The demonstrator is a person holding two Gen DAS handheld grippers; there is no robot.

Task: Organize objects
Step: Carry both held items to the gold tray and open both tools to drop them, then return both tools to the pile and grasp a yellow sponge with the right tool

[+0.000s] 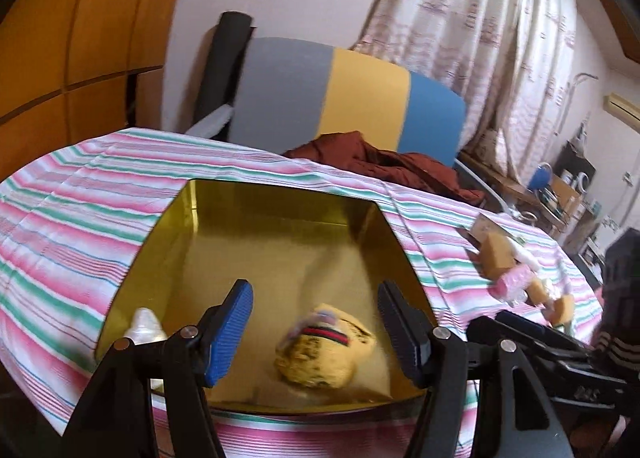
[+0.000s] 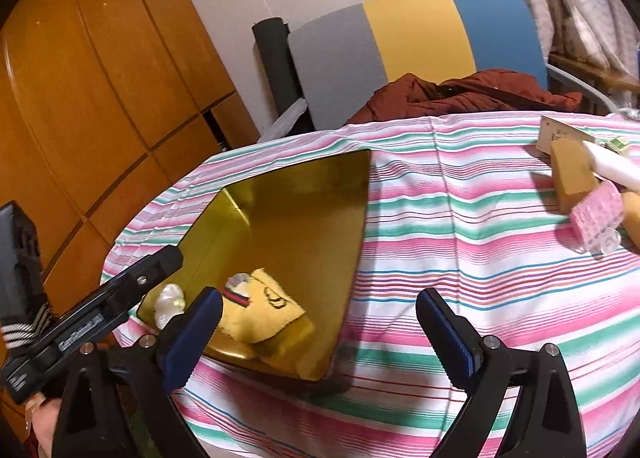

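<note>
left gripper [image 1: 316, 332]: jaws apart, empty, over gold tin [image 1: 280, 234] | right gripper [image 2: 320, 332]: jaws wide, empty, over striped cloth [image 2: 480, 258] | yellow pouch [image 1: 324, 354] and white item [image 2: 170, 304] inside tin | pink roller [image 2: 596, 218], tan blocks [image 2: 572, 174] far right

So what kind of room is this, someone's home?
Most likely a lived-in room at home: patterned curtains hang behind, wooden cabinet doors fill one side, and a reddish-brown jacket lies on a chair behind the table's striped cloth.

Two wrist fisheyes, angled down over the table [image 1: 60, 218], close; both share the gold tin [image 1: 280, 242] and chair [image 2: 420, 30].
</note>
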